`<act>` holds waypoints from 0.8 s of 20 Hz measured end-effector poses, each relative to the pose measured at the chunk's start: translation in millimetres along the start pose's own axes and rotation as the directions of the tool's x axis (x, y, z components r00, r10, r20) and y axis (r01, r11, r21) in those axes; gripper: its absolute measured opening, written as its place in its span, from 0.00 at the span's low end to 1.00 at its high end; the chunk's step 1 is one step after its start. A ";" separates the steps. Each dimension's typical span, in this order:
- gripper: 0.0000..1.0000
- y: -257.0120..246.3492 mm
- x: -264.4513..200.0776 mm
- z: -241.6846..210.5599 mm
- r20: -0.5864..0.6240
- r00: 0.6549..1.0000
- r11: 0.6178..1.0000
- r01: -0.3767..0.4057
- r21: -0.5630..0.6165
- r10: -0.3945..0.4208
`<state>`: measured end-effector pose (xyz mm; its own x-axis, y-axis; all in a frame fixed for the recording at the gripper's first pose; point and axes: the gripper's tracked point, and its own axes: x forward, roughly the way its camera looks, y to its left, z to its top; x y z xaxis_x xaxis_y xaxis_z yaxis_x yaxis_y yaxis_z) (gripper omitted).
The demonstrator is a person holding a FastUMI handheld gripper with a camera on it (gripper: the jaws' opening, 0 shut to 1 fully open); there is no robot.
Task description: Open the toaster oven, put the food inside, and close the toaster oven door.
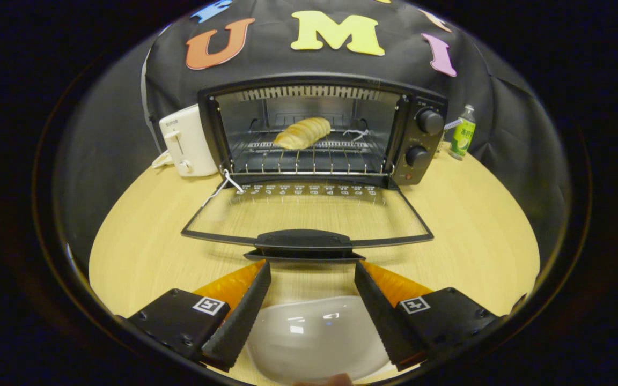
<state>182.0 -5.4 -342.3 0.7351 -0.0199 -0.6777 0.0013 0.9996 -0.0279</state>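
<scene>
Black toaster oven (416,140), door (309,217) folded flat open, bread roll (302,133) on rack (mid, angled)

Hand-held gripper (313,271), fingers spread, empty.

A white pop-up toaster (186,140) stands on the round wooden table (475,236) at about ten o'clock, its lever facing forward and a pale cord (161,159) trailing out from its base at the side farthest from the middle. At about two o'clock a small clear bottle (463,132) with a green label and a white cap stands upright near the table's far rim, close to the black cloth wall (502,102) that closes the scene behind. At six o'clock, nearest the camera, a glossy white dish (314,338) lies flat on the tabletop.
</scene>
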 end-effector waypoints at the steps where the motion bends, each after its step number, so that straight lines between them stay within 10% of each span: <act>1: 1.00 1.0 -8.2 7.2 0.035 0.999 1.000 0.000 -0.010 0.000; 16: 1.00 -19.2 -57.0 129.7 0.345 0.939 0.994 -0.035 0.103 -0.003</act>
<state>228.0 -21.0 -207.8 0.9236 -0.0150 -0.3830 0.0458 0.9964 0.0716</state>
